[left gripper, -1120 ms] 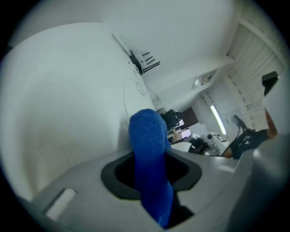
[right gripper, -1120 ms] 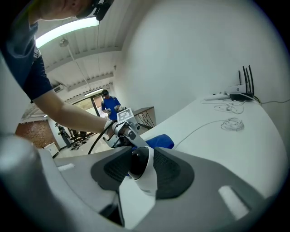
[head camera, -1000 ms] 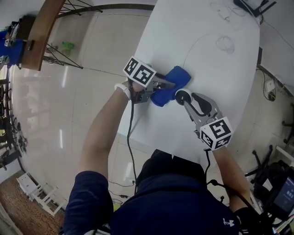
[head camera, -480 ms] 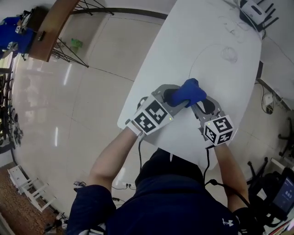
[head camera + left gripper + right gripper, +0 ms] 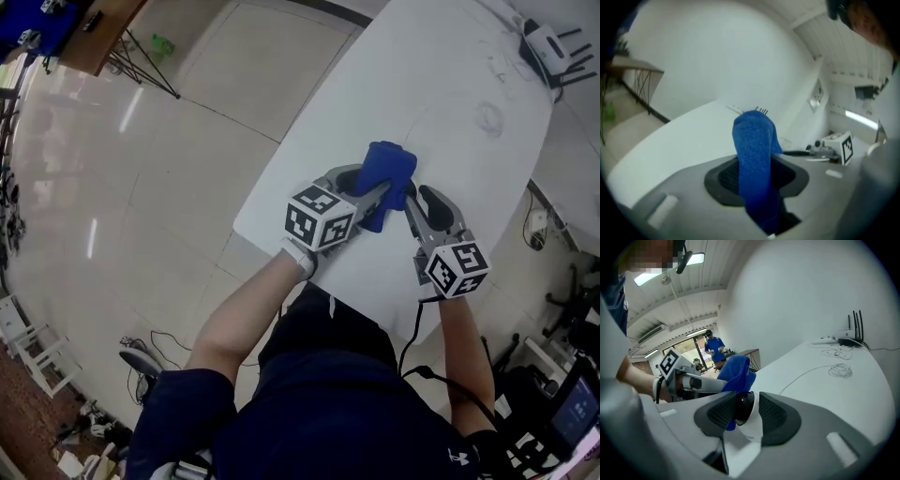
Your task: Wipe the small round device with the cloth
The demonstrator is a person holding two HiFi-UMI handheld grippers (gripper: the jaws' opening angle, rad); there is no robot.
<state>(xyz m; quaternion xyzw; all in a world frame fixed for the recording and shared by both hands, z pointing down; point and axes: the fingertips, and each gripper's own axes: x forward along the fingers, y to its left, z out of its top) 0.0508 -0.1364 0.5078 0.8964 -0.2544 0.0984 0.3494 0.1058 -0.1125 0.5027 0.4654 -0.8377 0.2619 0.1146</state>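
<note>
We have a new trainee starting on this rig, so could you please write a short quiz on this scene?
1. True or false: the left gripper is empty.
2. What is clamped in the right gripper? A) a cable B) the small round device C) nothing
3. What stands at the far end of the white table?
Key: 1 false, its jaws pinch the blue cloth; 2 B; 3 a router with antennas.
</note>
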